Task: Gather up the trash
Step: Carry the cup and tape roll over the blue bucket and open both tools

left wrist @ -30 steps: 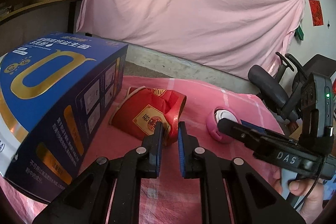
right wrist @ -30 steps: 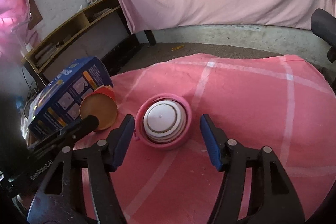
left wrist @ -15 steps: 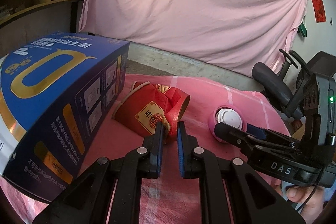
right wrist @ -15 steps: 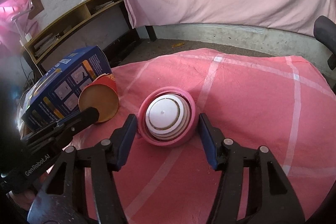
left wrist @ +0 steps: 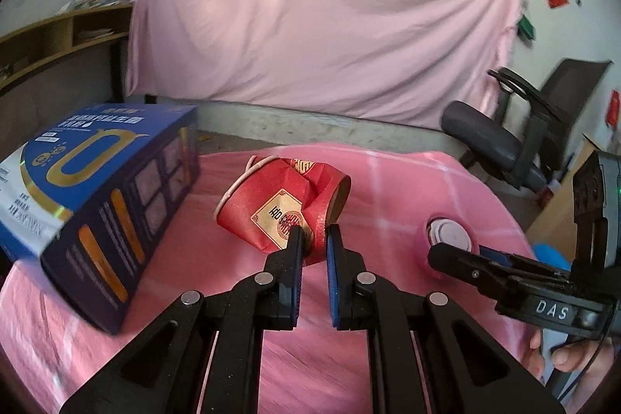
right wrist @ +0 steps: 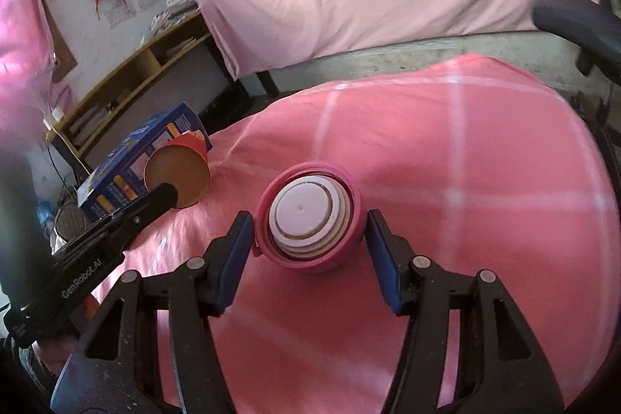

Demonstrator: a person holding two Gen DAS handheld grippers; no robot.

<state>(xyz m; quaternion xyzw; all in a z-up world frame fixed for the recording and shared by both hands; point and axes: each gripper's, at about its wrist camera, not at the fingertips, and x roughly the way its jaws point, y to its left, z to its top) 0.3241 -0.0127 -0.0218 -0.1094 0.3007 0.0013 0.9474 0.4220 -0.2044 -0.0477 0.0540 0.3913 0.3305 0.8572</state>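
Note:
A crushed red paper cup [left wrist: 283,204] lies on its side on the pink tablecloth [left wrist: 388,189]. My left gripper [left wrist: 314,247] is shut on its near wall; in the right wrist view the cup's mouth [right wrist: 176,177] faces me with the left gripper's tip [right wrist: 163,196] at it. A pink round container [right wrist: 310,216] with white rings inside sits between the blue pads of my right gripper [right wrist: 308,231]. Both pads touch its sides. The left wrist view shows the container [left wrist: 450,235] just behind the right gripper [left wrist: 454,255].
A big blue carton [left wrist: 97,193] lies at the table's left edge, next to the red cup. An office chair [left wrist: 504,142] stands beyond the table's right side, a wooden shelf [left wrist: 58,37] at the far left. A hand [left wrist: 562,363] holds the right gripper.
The right jaws narrowed from standing wide of the pink container to touching it. Both views shifted and rolled; the red cup kept its place in the left jaws while the blue carton slid back.

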